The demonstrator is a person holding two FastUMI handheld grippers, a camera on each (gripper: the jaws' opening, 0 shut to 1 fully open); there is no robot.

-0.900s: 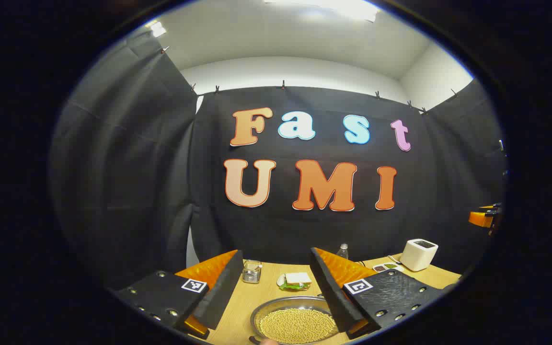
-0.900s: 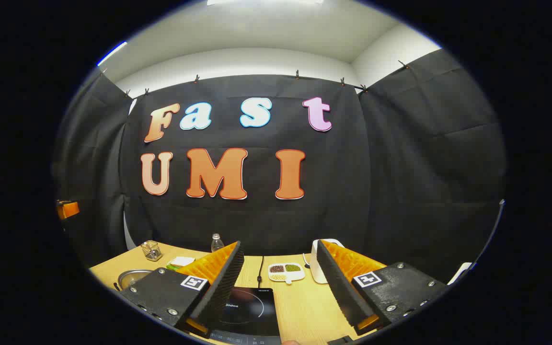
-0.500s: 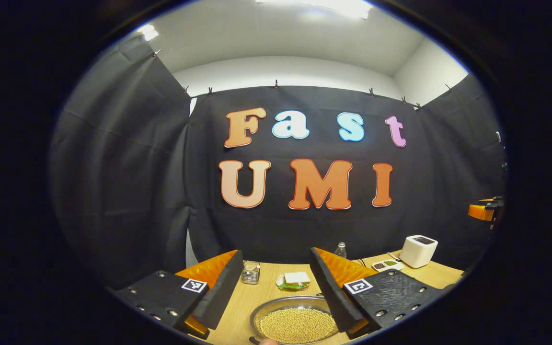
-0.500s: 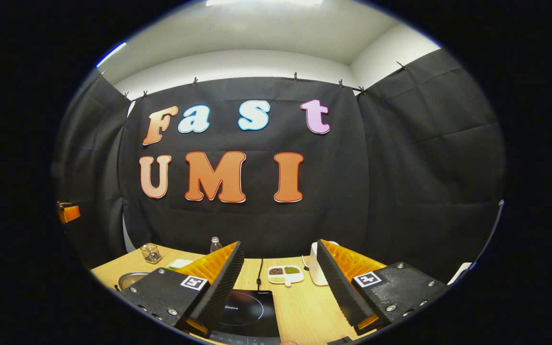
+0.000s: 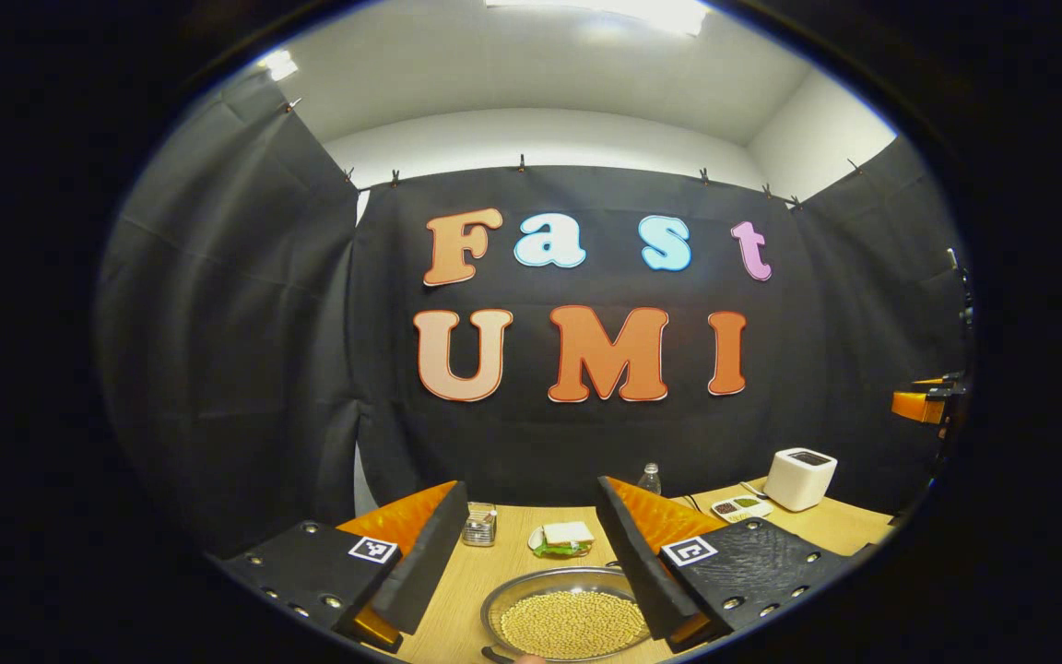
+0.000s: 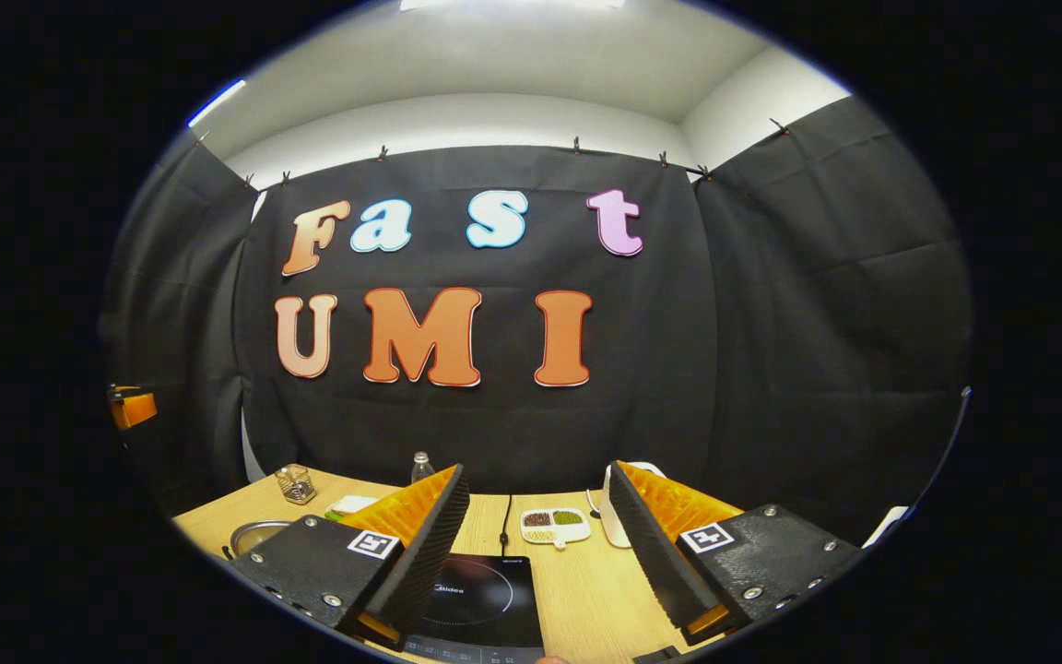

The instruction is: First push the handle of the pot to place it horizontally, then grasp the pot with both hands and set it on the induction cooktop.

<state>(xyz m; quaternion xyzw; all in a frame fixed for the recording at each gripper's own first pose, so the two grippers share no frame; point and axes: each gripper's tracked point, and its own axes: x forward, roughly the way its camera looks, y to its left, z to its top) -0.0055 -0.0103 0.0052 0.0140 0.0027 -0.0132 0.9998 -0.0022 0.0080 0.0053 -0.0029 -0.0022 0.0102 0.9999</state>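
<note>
Left claw (image 5: 531, 572) agape above pot (image 5: 572, 622)

Left gripper (image 5: 531, 563) at bottom centre of left gripper view, jaws wide apart, holding nothing. Right gripper (image 6: 538, 558) at bottom centre of right gripper view, likewise.

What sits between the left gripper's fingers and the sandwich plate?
In the left gripper view, the pot of yellow beans lies between the open fingers; beyond its rim is bare table up to the sandwich plate.

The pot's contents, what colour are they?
Pale yellow, bean-like grains fill the pot; clearest in the left gripper view.
</note>
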